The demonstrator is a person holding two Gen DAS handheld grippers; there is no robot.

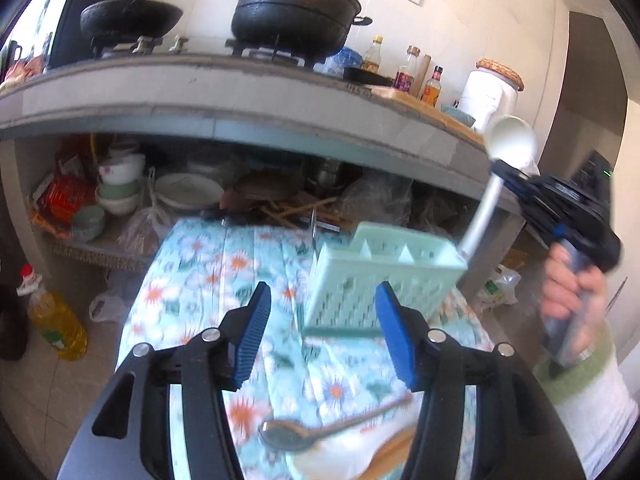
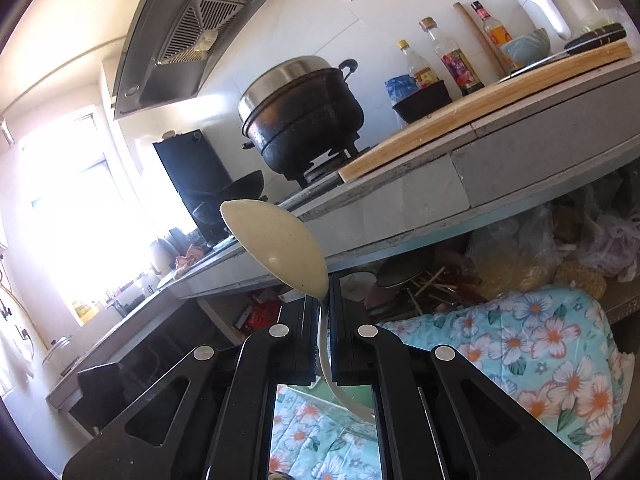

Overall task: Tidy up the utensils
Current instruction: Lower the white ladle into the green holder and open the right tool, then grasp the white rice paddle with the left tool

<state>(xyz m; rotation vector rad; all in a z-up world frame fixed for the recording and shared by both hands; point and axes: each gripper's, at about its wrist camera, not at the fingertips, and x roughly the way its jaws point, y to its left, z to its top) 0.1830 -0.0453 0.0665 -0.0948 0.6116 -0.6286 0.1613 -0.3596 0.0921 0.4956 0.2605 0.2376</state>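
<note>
A mint green slotted utensil holder (image 1: 372, 276) stands on the floral tablecloth (image 1: 208, 268). My left gripper (image 1: 322, 332) is open and empty, just in front of the holder. My right gripper (image 2: 324, 304) is shut on the handle of a white spoon (image 2: 276, 248), bowl end up. In the left wrist view the right gripper (image 1: 516, 176) holds that spoon (image 1: 512, 136) tilted, its handle tip at the holder's right rear corner. A metal spoon (image 1: 296, 434) and a wooden utensil (image 1: 394, 450) lie on the cloth below my left gripper.
A kitchen counter (image 1: 240, 92) with a black pot (image 1: 296, 12), a wok (image 1: 128, 20) and bottles (image 1: 408, 72) runs behind the table. Bowls and plates (image 1: 120, 188) sit on the shelf under it. An oil bottle (image 1: 60, 320) stands on the floor at left.
</note>
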